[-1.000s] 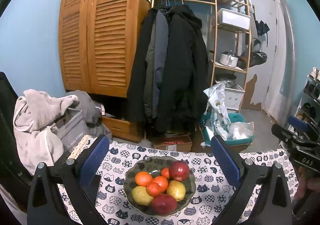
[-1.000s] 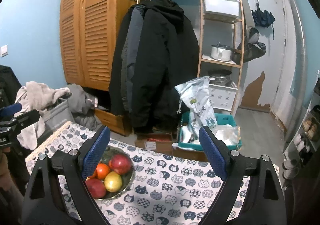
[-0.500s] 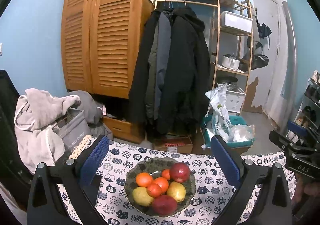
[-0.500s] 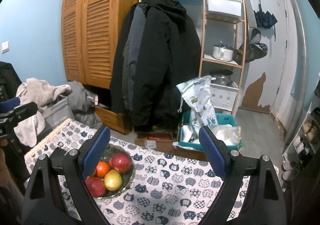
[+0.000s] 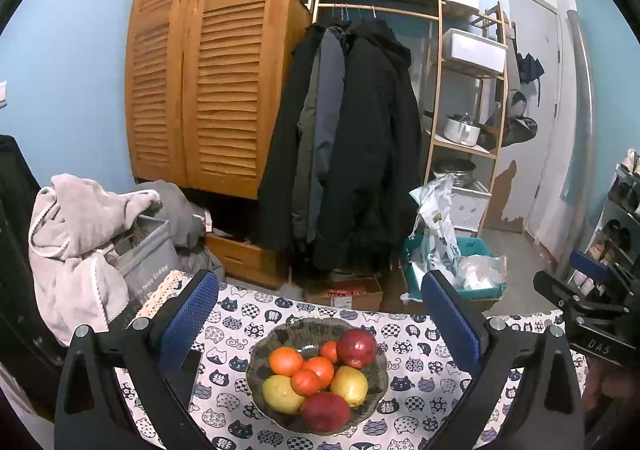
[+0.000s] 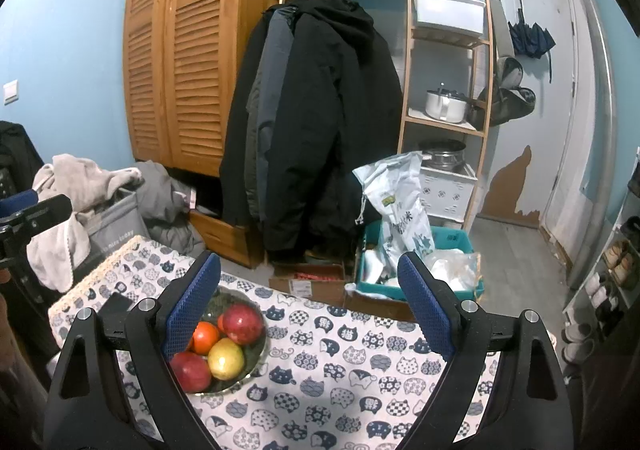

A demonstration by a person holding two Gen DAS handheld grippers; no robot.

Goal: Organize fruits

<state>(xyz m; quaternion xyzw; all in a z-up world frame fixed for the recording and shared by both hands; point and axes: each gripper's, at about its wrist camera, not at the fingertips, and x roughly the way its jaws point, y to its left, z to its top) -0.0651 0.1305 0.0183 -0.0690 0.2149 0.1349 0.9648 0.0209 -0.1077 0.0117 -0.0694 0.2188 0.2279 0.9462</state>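
A dark glass bowl [image 5: 260, 358] sits on the cat-print tablecloth [image 5: 420, 378] and holds several fruits: two red apples [image 5: 357, 347], two yellow ones [image 5: 349, 385] and small oranges [image 5: 285, 361]. My left gripper [image 5: 318, 306] is open and empty, held above and in front of the bowl. My right gripper [image 6: 308, 286] is open and empty, to the right of the bowl [image 6: 262, 352], whose left part is hidden behind its left finger. The right gripper also shows at the right edge of the left wrist view [image 5: 588, 302].
Beyond the table's far edge are a cardboard box [image 5: 344, 292], a teal bin with bags [image 5: 472, 270], hanging coats [image 5: 352, 146] and a wooden wardrobe [image 5: 208, 70]. A grey bag with towels [image 5: 92, 250] stands at the left.
Both grippers have risen and tilted slightly, so the bowl sits a little lower and nearer in the views. Jaws stay open; no fruit has moved.
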